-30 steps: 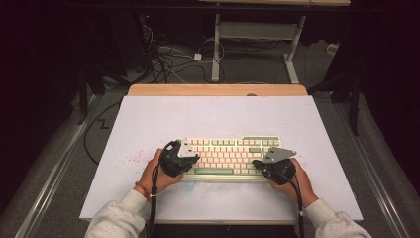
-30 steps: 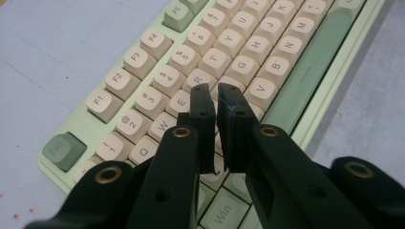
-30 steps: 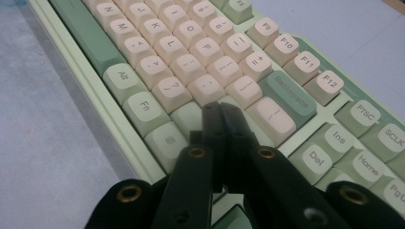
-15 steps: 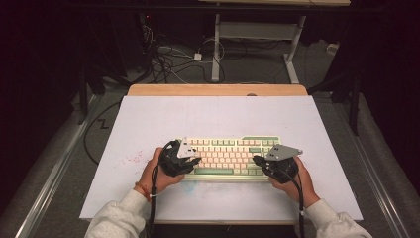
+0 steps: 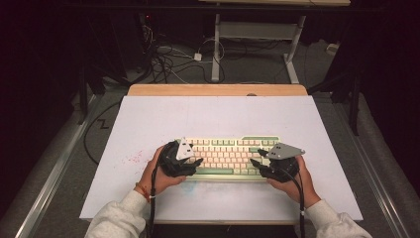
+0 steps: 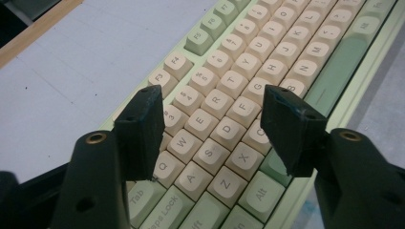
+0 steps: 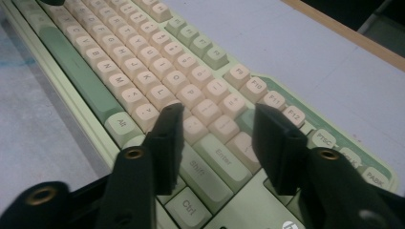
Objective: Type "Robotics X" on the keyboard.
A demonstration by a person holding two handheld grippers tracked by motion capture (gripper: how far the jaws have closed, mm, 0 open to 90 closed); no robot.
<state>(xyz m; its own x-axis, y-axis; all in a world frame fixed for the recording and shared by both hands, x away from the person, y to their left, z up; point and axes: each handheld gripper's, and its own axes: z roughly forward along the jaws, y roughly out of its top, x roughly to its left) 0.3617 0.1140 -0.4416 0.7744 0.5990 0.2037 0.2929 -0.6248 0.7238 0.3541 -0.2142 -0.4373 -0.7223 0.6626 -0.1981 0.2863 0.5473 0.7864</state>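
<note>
Left tongs over keyboard left end, jaws just been opening, about half spread, nothing between them. Right tongs over keyboard right end, likewise just opening, gripping nothing. Keyboard lies flat on white surface, near person's edge. Judgement: release step. Lift both tongs straight up, evenly, so tips don't snag keys; contact with keycaps probably none, hard to tell.

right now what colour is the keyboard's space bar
Green, darker than the cream letter keys; the space bar shows best in the right gripper view.
</note>
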